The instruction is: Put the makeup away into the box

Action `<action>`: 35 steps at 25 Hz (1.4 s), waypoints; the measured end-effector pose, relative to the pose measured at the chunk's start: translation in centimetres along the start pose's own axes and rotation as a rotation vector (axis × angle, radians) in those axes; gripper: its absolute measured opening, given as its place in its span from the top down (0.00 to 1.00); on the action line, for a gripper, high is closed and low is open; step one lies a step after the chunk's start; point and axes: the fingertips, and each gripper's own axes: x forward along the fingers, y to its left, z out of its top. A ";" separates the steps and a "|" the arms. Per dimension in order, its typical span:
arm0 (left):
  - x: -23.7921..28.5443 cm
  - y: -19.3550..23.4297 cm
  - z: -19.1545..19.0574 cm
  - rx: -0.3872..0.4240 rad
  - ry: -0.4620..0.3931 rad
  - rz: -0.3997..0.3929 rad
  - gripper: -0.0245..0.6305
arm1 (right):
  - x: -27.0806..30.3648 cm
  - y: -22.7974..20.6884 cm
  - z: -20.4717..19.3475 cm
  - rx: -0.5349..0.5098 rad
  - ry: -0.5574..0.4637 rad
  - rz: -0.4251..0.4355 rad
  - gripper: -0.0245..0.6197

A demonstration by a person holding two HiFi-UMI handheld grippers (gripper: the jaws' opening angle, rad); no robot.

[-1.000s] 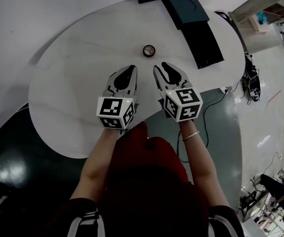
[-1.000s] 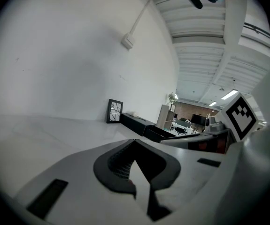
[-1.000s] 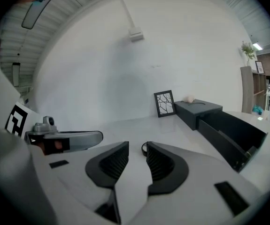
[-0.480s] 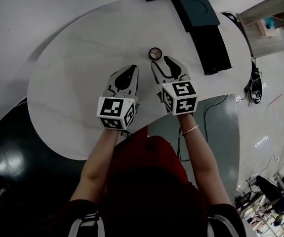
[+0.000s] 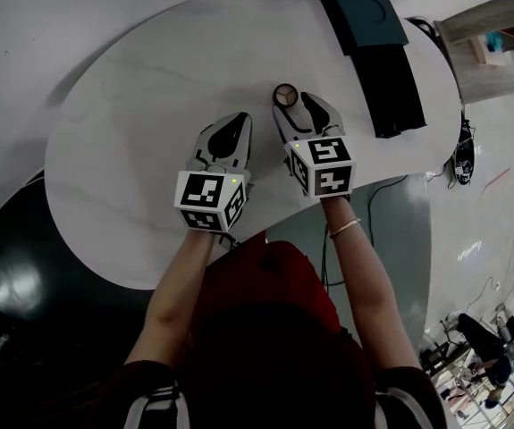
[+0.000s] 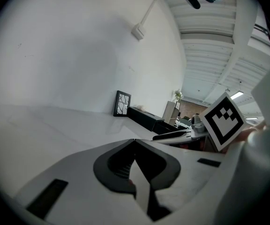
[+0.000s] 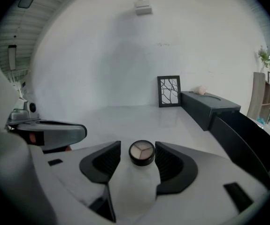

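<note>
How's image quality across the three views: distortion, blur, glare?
Head view: sharp, wide-angle bend curves the table edge, glare streaks on the floor. Left gripper view: strong fisheye, black corners, close foreground soft. Right gripper view: same fisheye and dark corners, compact in the centre sharp, light even, no glare.

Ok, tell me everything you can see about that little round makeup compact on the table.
The makeup compact is a small round dark-rimmed pot whose top shows three pale powder wedges. It lies flat, face up, on the white table, between the tips of the right claw, whose jaws have just been opening and stand apart; neither pad visibly presses it.
</note>
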 end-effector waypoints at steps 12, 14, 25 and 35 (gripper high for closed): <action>0.3 0.9 -0.5 -0.014 0.011 0.013 0.93 | 1.9 -0.4 -0.7 -0.024 0.063 -0.016 0.60; 0.3 1.1 -0.5 -0.017 0.012 0.015 0.93 | 2.1 -0.4 -0.8 -0.024 0.070 -0.019 0.60; -0.1 1.6 -0.6 -0.023 0.010 0.019 0.93 | 2.7 -0.7 -1.0 -0.032 0.091 -0.045 0.61; -0.6 1.8 -0.5 -0.019 0.005 0.026 0.93 | 2.8 -0.8 -1.2 -0.057 0.110 -0.065 0.62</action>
